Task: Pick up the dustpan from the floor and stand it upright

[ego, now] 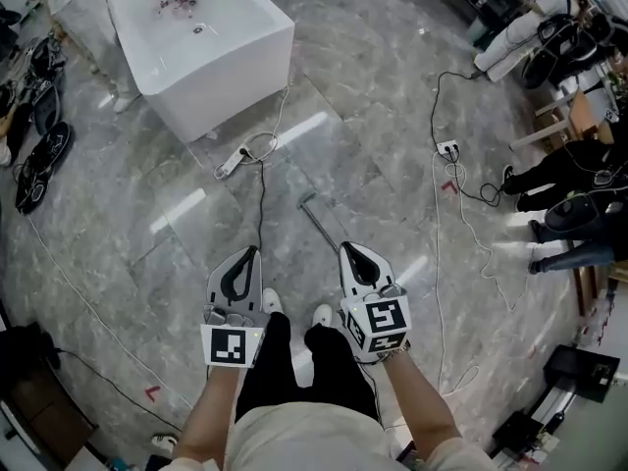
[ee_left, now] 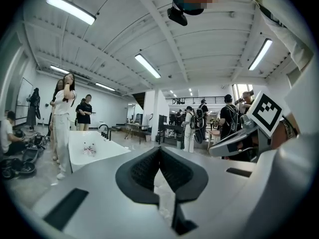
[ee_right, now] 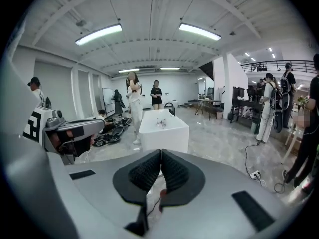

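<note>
In the head view the dustpan's thin grey handle (ego: 316, 216) lies slanted on the marble floor, just ahead of my feet. Its lower end runs behind my right gripper (ego: 346, 248), which hides the pan itself. That gripper is held at waist height, shut, with nothing between its jaws. My left gripper (ego: 253, 251) hangs beside it to the left, also shut and empty. The left gripper view shows the left gripper (ee_left: 159, 149) with its black pads meeting at the tip, and in the right gripper view the right gripper (ee_right: 160, 153) looks the same. Both point level across the room.
A white tub (ego: 201, 37) stands ahead on the left, with a power strip (ego: 233, 160) and cable on the floor before it. A second power strip (ego: 448, 148) trails white and black cables at the right. People (ego: 564, 180) stand at the right edge; black bags (ego: 39, 155) lie at the left.
</note>
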